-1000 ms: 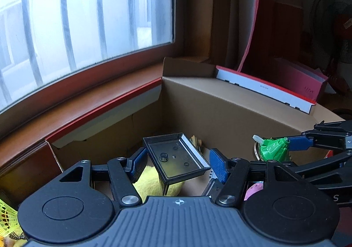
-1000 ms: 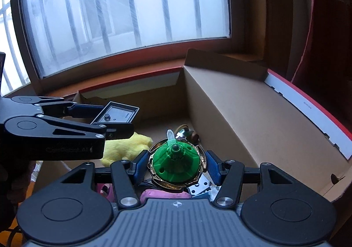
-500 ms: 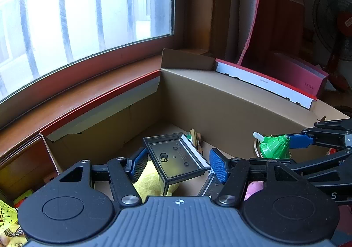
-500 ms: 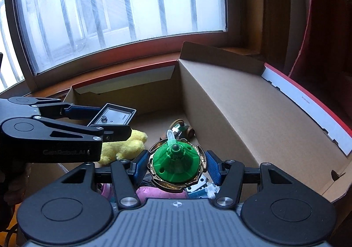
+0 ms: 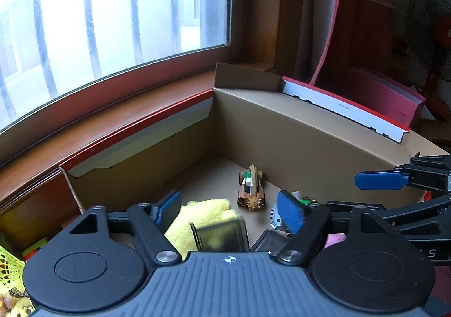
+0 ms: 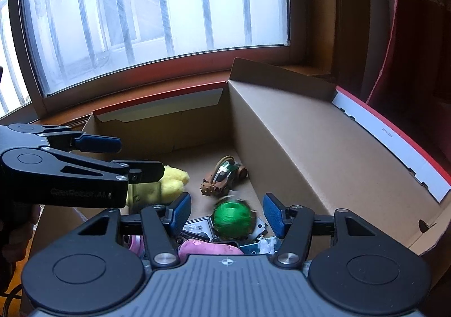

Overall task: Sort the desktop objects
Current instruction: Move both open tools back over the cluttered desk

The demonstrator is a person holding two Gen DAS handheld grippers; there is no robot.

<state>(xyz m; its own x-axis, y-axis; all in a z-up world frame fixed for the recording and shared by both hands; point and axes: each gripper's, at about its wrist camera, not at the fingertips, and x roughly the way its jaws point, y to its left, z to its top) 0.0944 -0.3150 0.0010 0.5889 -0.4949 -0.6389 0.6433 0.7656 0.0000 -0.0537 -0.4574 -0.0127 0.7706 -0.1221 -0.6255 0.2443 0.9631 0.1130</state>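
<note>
Both grippers hover over an open cardboard box [image 5: 296,131] [image 6: 304,147]. My left gripper [image 5: 229,208] is open; a dark rectangular tray [image 5: 220,236], blurred, is below it against a yellow plush toy [image 5: 203,215]. My right gripper [image 6: 225,211] is open; a green spinning top [image 6: 232,218], blurred, is between and below its fingers, above the pile in the box. A brown toy car [image 5: 251,190] [image 6: 224,174] lies on the box floor. The left gripper also shows in the right wrist view [image 6: 112,156], and the right gripper's blue finger [image 5: 380,180] shows in the left wrist view.
The box stands against a wooden window sill [image 5: 112,119]. A pink soft item [image 6: 208,248] and grey metal parts [image 6: 197,228] lie in the near end of the box. A red box [image 5: 389,102] and a fan [image 5: 434,35] stand at the right. A yellow mesh item [image 5: 8,272] lies outside at left.
Both grippers opened. The dark tray left the left gripper and dropped beside the yellow plush. The green top left the right gripper and is falling into the box.
</note>
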